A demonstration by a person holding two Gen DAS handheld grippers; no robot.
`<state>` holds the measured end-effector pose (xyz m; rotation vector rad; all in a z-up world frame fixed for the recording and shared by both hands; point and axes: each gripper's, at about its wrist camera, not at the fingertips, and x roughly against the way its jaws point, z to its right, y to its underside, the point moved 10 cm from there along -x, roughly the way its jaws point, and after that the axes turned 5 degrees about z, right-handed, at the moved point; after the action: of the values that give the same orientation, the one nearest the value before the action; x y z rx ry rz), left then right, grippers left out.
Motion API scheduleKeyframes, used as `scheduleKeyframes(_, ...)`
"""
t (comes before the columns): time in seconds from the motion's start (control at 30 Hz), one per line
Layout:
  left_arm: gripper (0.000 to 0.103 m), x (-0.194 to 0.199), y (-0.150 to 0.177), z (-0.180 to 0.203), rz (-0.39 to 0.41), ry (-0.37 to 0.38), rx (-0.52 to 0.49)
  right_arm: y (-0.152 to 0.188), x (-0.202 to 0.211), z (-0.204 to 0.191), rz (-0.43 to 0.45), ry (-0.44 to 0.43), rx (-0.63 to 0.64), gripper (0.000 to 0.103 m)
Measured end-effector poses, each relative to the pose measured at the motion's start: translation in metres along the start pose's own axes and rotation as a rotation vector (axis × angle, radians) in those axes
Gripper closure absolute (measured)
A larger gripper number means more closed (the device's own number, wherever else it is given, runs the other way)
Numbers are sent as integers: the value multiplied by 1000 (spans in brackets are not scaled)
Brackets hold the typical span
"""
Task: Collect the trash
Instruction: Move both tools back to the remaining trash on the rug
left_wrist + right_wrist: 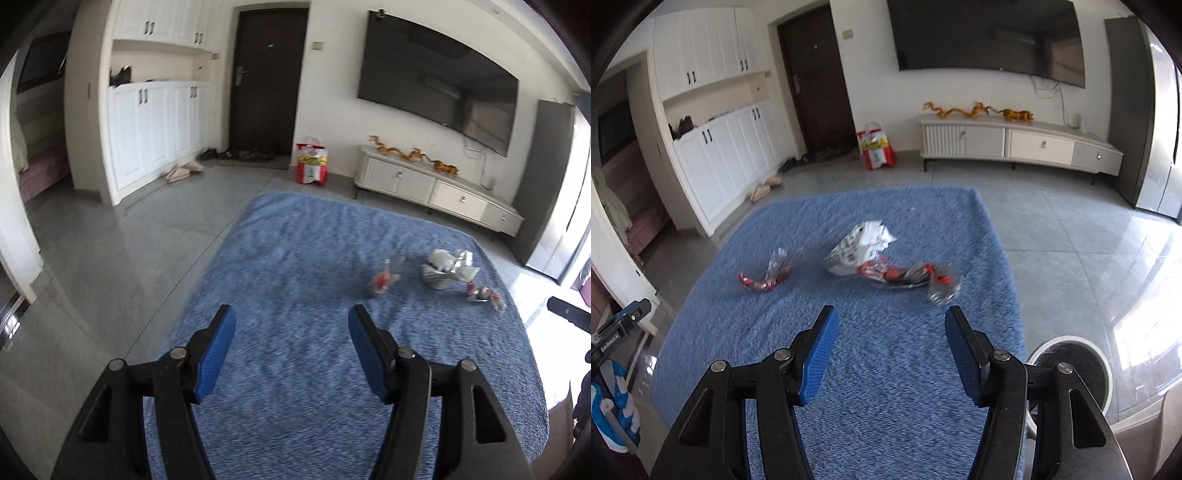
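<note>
Right now both your left tool and right tool gape wide, holding nothing — the wrappers and crumpled paper lie ahead on the blue rug. They look light, crinkly, slippery — pinch a bunched fold, not a flat edge

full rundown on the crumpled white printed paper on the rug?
The crumpled white paper with black print lies on the shaggy blue rug, bunched into a peaked heap, torn white edges on top. Its right side touches a red-and-silver foil wrapper. Neither gripper touches it. Motion blur hides the print.
</note>
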<state>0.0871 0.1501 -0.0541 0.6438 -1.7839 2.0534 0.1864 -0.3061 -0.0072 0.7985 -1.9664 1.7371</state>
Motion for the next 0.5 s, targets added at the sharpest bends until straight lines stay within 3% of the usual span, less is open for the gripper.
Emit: scheduleKeyframes(0.5,41,-32,18,-19,-77,-28,26,2,-39,-17,-63,7,39,44)
